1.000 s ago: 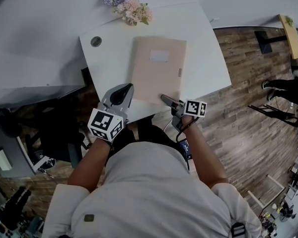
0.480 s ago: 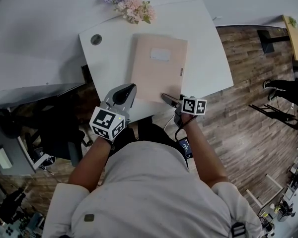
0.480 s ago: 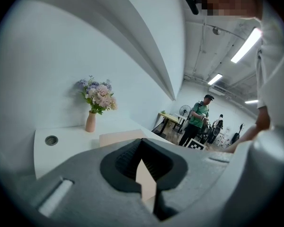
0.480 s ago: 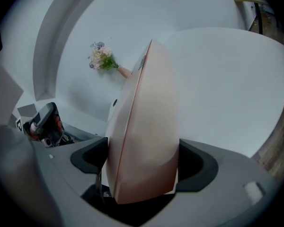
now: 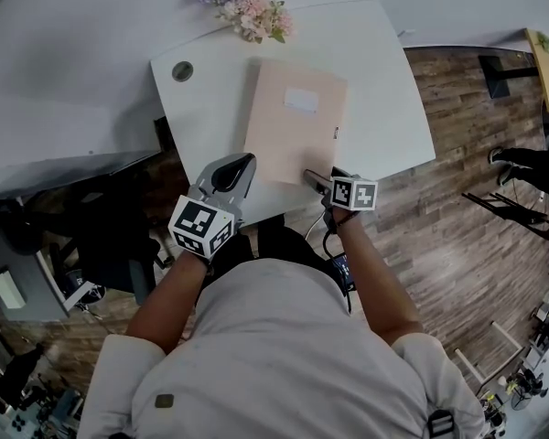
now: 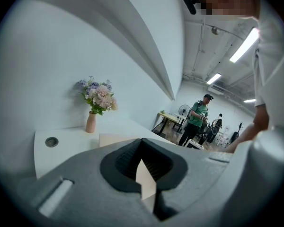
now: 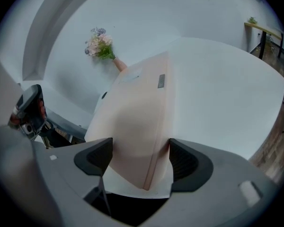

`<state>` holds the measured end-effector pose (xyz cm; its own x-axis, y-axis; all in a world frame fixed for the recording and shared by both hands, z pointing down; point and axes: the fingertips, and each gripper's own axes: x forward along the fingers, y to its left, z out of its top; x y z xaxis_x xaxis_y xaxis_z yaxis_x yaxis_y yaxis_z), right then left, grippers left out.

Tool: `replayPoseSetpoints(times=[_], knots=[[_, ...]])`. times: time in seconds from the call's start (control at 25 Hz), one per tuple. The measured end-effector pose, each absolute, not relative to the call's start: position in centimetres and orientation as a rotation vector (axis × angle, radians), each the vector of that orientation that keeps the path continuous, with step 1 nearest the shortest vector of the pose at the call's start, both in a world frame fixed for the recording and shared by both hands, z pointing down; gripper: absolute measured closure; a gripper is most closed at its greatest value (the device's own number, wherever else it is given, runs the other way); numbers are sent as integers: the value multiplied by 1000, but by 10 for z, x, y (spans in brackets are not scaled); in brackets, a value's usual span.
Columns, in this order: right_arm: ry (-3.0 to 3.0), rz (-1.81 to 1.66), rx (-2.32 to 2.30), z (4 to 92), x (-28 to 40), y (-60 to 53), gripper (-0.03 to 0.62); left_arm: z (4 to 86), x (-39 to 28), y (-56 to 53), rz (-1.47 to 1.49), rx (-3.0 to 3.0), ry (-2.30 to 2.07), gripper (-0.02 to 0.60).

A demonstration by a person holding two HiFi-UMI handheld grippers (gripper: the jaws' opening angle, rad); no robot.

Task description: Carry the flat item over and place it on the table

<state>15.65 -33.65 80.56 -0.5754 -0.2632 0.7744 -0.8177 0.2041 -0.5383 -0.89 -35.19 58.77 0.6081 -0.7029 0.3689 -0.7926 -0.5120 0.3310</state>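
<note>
The right gripper (image 7: 139, 163) has its jaws spread wide, though they have just been closing a little. The near right corner of the folder (image 7: 137, 103) sits in the gap between them. The pads do not seem to press on it, so I read this grip as released, not clamped.

The left gripper (image 6: 143, 161) has its jaws drawn together. Only a thin pale sliver shows in the slit between the dark pads. It is most likely pale cover or surface seen through the gap from above, not something pinched, but that is not certain. In the head view its tip hovers just beside the folder's near left corner.

The folder lies flat on the white surface (image 5: 389, 108), face up, with its near edge close to the person's side of the surface. A small pale label is on the cover, and the bound edge runs along its right. A bunch of flowers (image 5: 247, 5) stands at the far edge, and a round cable hole (image 5: 182, 71) lies to the left, both well apart from the folder.

The placing looks done or nearly so.

The folder looks thin, light and fairly stiff, with a smooth cover that may slip between the pads. Lying flat, it leaves little room for a jaw to get beneath it. The near corners are the best place to take hold, above all the one at the bound edge, where it is thickest and least likely to bend.
</note>
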Motion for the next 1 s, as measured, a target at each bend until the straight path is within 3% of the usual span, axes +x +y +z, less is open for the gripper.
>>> replayPoseSetpoints(times=[0.2, 1.0], knots=[[-1962, 1361, 1019, 803, 157, -336, 212, 586, -13, -350, 263, 2371, -1179, 581], [-2261, 771, 1327, 640, 126, -326, 405, 509, -44, -307, 223, 2569, -1118, 581]])
